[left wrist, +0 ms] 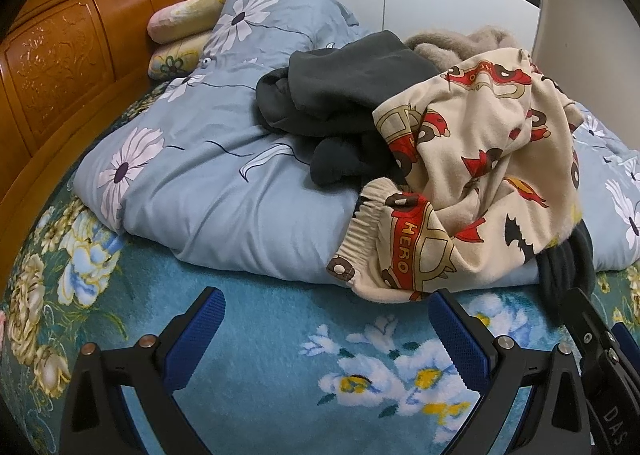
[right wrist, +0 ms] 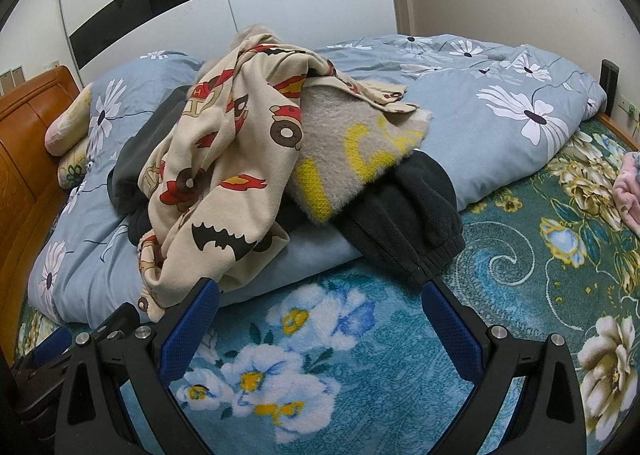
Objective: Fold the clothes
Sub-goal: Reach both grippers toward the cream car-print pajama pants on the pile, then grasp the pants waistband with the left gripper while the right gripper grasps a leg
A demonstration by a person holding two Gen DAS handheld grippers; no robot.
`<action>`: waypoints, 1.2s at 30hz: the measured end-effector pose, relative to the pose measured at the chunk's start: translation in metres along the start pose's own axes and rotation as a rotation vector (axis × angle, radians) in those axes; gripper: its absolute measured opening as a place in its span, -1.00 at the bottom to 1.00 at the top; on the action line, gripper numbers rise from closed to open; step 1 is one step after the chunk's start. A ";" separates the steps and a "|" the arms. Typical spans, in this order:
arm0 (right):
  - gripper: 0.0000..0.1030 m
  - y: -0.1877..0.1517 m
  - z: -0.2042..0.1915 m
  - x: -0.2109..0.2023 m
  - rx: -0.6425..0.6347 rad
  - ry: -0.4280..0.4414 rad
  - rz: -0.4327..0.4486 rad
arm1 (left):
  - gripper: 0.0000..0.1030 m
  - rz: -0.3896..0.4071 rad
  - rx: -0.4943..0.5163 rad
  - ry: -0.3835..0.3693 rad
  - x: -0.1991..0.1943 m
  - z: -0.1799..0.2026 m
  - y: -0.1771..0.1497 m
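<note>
A pile of clothes lies on a folded light blue floral duvet (left wrist: 200, 183) (right wrist: 500, 127). On top is a cream garment printed with red cars and bats (left wrist: 480, 159) (right wrist: 216, 175). Under it lie a dark grey fleece garment (left wrist: 340, 95) (right wrist: 404, 223) and a beige fuzzy sweater with yellow letters (right wrist: 352, 151) (left wrist: 460, 43). My left gripper (left wrist: 326, 319) hovers open over the teal floral blanket (left wrist: 280, 355), just short of the cream garment's hem. My right gripper (right wrist: 320, 307) is open too, in front of the pile, holding nothing.
A wooden headboard (left wrist: 60, 67) and two pillows (left wrist: 184, 19) stand at the left. A white wardrobe with a black stripe (right wrist: 160, 3) rises behind the bed. A pink cloth (right wrist: 628, 191) lies at the far right edge. The right gripper's body (left wrist: 600, 355) shows beside my left one.
</note>
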State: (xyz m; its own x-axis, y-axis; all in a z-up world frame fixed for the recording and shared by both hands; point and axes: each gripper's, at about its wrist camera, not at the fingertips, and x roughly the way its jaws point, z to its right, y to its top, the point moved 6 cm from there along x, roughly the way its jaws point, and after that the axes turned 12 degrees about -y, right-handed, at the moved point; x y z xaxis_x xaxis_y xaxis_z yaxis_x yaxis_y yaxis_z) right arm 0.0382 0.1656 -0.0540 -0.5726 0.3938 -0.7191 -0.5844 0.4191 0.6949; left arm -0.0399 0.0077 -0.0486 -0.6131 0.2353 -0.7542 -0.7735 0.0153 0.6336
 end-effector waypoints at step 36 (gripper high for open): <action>0.97 0.044 0.126 -0.096 0.291 -0.004 0.155 | -0.74 -0.215 -0.373 -0.316 0.058 0.029 0.034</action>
State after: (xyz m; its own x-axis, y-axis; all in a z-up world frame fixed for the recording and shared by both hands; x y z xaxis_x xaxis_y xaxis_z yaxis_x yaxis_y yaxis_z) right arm 0.1400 0.2494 0.0441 -0.6394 0.4741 -0.6052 -0.3014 0.5697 0.7646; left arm -0.0970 0.0499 -0.0663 -0.4002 0.5474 -0.7350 -0.9164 -0.2371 0.3224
